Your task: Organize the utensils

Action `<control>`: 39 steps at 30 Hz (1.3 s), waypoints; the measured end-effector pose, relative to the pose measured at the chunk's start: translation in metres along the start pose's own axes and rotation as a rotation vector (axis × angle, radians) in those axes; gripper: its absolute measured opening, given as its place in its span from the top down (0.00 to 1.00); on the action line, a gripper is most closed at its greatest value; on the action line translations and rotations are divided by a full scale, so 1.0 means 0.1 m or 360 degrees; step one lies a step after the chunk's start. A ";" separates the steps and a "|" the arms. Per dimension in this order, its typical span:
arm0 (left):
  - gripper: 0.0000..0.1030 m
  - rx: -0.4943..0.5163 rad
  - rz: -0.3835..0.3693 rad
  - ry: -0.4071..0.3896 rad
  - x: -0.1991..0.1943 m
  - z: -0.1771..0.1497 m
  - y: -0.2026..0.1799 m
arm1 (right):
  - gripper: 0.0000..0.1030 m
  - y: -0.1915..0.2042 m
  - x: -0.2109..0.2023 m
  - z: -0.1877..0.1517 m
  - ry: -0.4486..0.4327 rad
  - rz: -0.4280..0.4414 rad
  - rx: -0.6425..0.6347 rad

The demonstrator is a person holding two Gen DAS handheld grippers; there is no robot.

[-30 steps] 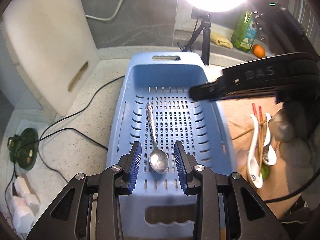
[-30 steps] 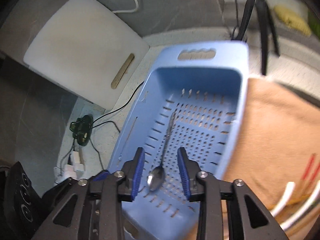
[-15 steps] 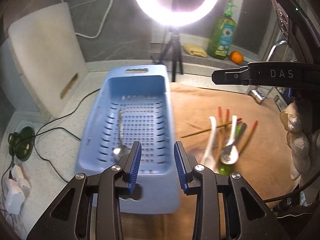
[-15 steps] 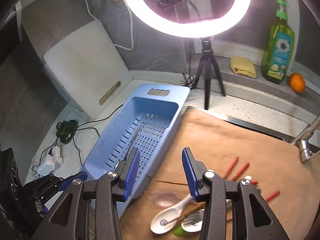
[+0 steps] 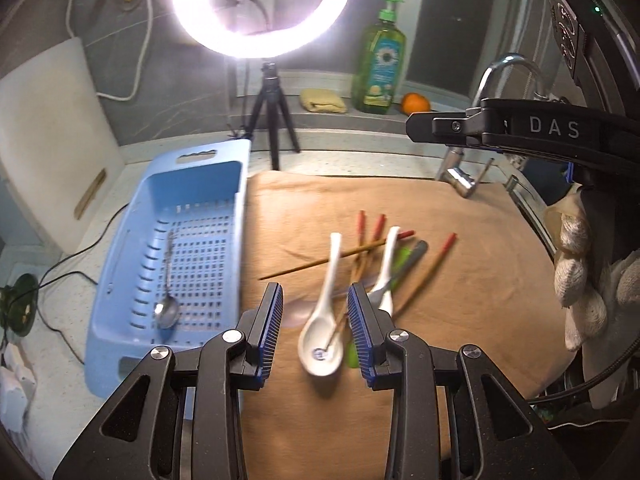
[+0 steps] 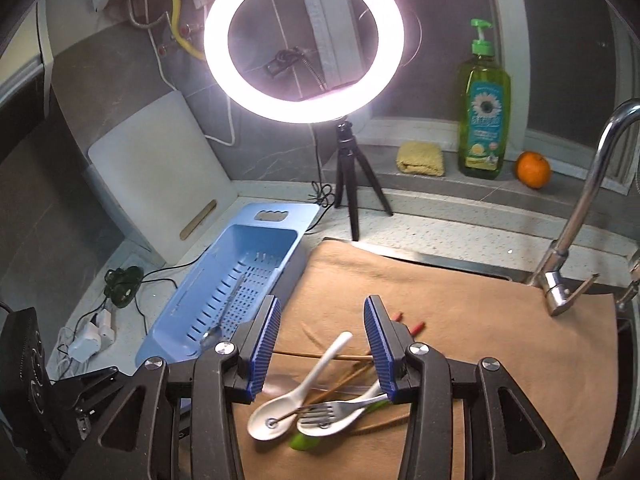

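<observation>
Left wrist view: one metal spoon (image 5: 167,312) lies in the blue slotted plastic basket (image 5: 120,264); both the left gripper (image 5: 315,322) and right gripper (image 6: 325,346) hover empty, jaws parted, over the heap with the white ceramic spoon (image 5: 323,340), judged next for pickup.

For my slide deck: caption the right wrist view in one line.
Open right gripper hovers over white spoons, fork and chopsticks on tan cloth; one metal spoon lies in blue basket.

Lit ring light (image 6: 304,42) on tripod; soap bottle (image 6: 484,110), orange (image 6: 533,169), sponge (image 6: 420,159) behind

Both grippers have swung from over the blue basket (image 5: 200,184) to the utensil pile (image 6: 320,392)
</observation>
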State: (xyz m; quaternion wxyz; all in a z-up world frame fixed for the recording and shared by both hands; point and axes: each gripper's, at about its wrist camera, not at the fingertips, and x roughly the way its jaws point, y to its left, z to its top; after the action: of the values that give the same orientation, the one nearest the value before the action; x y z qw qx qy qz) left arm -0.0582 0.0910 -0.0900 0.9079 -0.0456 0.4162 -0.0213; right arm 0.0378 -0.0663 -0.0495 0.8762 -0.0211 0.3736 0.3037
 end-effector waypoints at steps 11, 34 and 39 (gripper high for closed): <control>0.60 0.0071 -0.0100 0.0101 0.24 -0.17 -0.34 | 0.34 -0.90 0.05 -0.31 0.0165 -0.0052 0.0276; 0.60 0.0041 -0.0104 0.0234 0.53 -0.26 -0.20 | 0.64 -1.58 0.65 -0.85 0.0595 0.0375 0.0800; 0.60 0.0204 -0.0084 0.0225 0.63 -0.05 -0.18 | 0.74 -1.62 0.77 -0.96 0.0690 0.0368 0.0915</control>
State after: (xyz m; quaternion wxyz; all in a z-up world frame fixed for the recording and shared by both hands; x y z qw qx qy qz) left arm -0.0212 0.0678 -0.1388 0.8764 0.0034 0.4757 -0.0750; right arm 0.1064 -0.1836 -0.2009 0.7068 0.2042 0.6204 0.2718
